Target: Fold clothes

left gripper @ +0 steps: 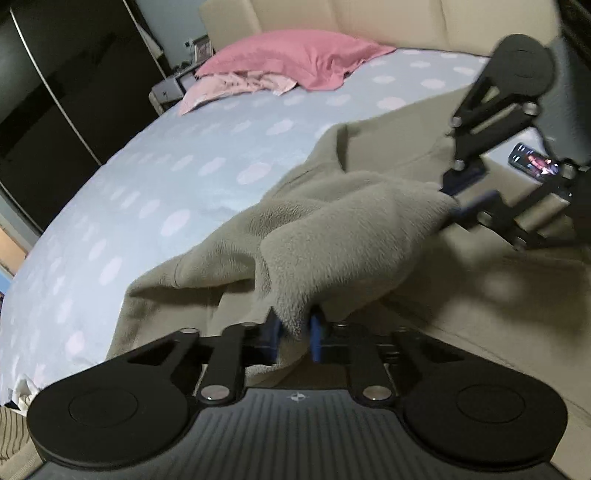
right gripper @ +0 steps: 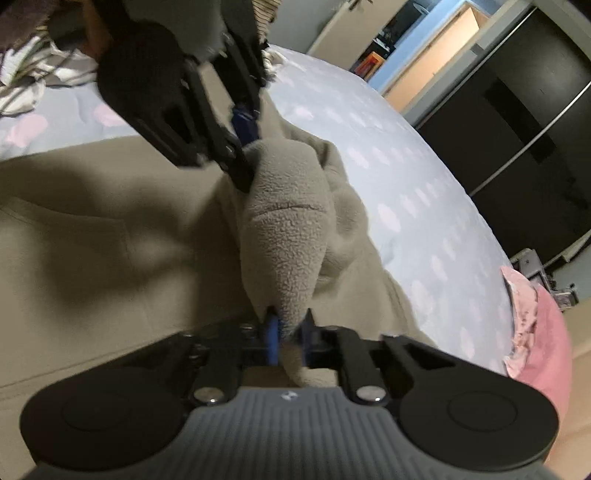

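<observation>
A beige-grey fleece garment lies spread on the bed, with one part lifted into a ridge between both grippers. My left gripper is shut on one end of that raised fleece, its blue pads pinching the fabric. The right gripper grips the other end at the right of the left wrist view. In the right wrist view my right gripper is shut on the fleece garment, and the left gripper holds the far end of the same ridge.
The bed sheet is pale blue with light spots. A pink pillow and pink cloth lie by the beige headboard. A phone with a lit screen lies on the bed. Dark wardrobe doors stand beside the bed.
</observation>
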`<state>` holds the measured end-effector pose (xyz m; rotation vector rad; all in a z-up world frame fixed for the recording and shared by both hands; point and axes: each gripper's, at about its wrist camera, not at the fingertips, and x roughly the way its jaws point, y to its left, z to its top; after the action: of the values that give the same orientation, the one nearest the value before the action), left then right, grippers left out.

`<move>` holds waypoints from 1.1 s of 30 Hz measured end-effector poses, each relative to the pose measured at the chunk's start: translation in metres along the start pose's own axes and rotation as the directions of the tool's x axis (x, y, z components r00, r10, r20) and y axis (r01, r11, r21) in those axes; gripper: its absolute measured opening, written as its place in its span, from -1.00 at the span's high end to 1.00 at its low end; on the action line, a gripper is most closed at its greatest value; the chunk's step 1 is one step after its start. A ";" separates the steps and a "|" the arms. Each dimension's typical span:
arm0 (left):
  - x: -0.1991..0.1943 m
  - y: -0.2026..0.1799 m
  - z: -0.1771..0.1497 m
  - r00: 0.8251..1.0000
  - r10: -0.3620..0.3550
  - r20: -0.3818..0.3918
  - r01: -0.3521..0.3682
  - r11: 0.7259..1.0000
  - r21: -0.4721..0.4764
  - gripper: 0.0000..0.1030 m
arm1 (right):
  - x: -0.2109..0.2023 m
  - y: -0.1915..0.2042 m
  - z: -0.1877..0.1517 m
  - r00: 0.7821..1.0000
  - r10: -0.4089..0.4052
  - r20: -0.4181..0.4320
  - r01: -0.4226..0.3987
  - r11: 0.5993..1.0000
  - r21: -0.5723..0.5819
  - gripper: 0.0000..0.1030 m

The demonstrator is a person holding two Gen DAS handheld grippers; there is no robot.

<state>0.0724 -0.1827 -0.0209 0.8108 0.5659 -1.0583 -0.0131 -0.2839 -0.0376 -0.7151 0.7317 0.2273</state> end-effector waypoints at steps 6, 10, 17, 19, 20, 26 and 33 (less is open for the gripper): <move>-0.054 -0.020 0.000 0.991 0.039 0.125 -0.031 0.998 -0.060 0.90 | -0.035 -0.030 -0.004 0.989 -0.098 0.113 0.091 0.994 0.063 0.81; -0.046 -0.052 -0.023 0.999 -0.009 0.040 0.011 0.999 -0.035 0.82 | -0.041 -0.024 -0.019 0.995 -0.031 0.096 0.030 1.000 0.007 0.72; -0.034 -0.051 -0.060 0.987 -0.139 -0.083 0.130 0.986 -0.107 0.60 | -0.037 -0.008 -0.055 0.993 0.106 -0.050 -0.106 0.994 0.017 0.21; -0.041 -0.032 -0.063 0.988 -0.147 -0.055 0.133 0.970 -0.203 0.45 | -0.042 -0.020 -0.060 0.987 0.153 -0.050 -0.144 0.977 0.158 0.18; -0.044 -0.022 -0.065 0.988 -0.146 -0.039 0.132 0.958 -0.253 0.42 | -0.043 -0.028 -0.064 0.985 0.168 -0.049 -0.153 0.962 0.224 0.17; -0.040 0.033 -0.069 0.985 -0.173 0.014 0.149 0.804 -0.575 0.41 | -0.036 -0.077 -0.096 0.984 0.170 -0.054 -0.102 0.785 0.611 0.16; -0.007 0.069 -0.068 0.975 -0.215 0.054 0.179 0.620 -0.764 0.39 | 0.006 -0.118 -0.138 0.977 0.206 -0.054 -0.007 0.288 0.957 0.15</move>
<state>0.1307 -0.1065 -0.0354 -0.0008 1.0703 -0.8682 -0.0314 -0.4636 -0.0534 0.5355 0.9209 -0.1917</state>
